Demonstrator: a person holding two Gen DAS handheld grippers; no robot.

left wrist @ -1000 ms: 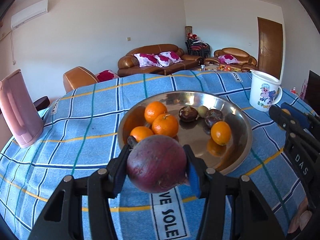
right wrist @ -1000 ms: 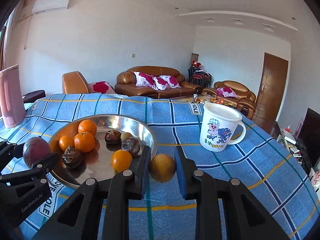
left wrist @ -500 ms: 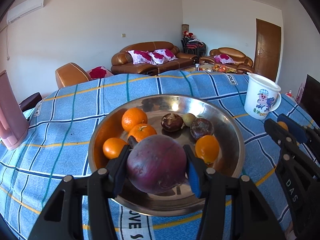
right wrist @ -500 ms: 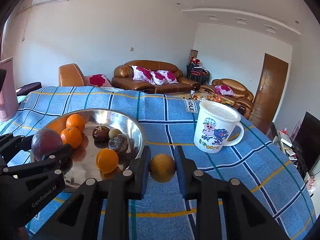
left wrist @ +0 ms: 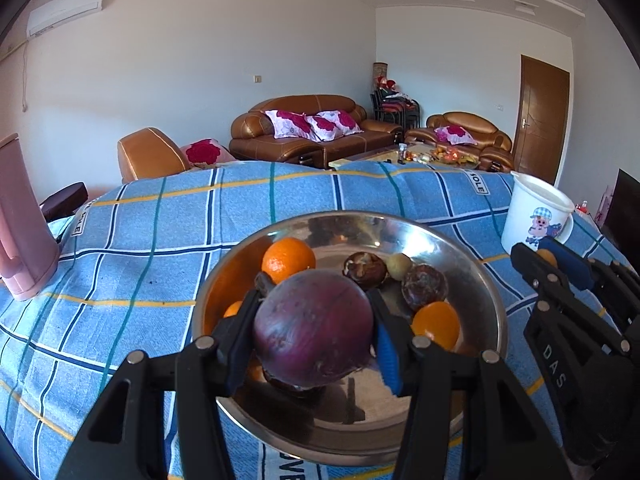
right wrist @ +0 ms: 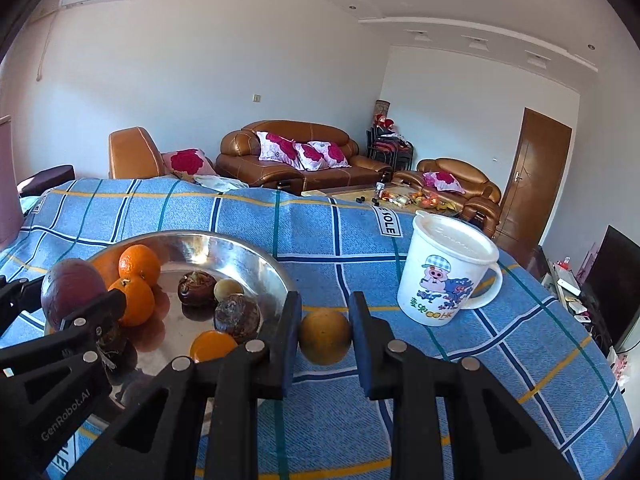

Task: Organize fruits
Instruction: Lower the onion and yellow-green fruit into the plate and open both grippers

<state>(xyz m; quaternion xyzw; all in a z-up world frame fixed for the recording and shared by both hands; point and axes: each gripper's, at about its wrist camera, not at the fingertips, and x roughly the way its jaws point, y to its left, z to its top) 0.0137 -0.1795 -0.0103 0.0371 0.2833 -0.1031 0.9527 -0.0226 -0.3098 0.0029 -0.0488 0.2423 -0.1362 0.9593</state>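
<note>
My left gripper [left wrist: 314, 328] is shut on a large purple fruit [left wrist: 314, 326] and holds it over the near part of a steel bowl [left wrist: 486, 280]. In the bowl lie several oranges [left wrist: 288, 259] and dark brown fruits [left wrist: 424, 286]. My right gripper [right wrist: 325, 336] is shut on a small yellow-orange fruit [right wrist: 325, 336], just right of the steel bowl [right wrist: 256, 256] rim above the blue checked cloth. In the right wrist view the left gripper [right wrist: 72, 298] with its purple fruit [right wrist: 68, 290] shows at the left. The right gripper [left wrist: 548, 258] shows at the right edge of the left wrist view.
A white lidded mug [right wrist: 446, 276] with a cartoon pig stands right of the bowl. A pink jug [left wrist: 22, 224] stands at the table's left side. The blue checked cloth [left wrist: 160, 240] covers the table. Brown sofas [left wrist: 312, 128] and a door stand beyond.
The left gripper has carried the purple fruit from the near cloth to above the bowl. The right gripper with its fruit has drifted a little toward the bowl rim.
</note>
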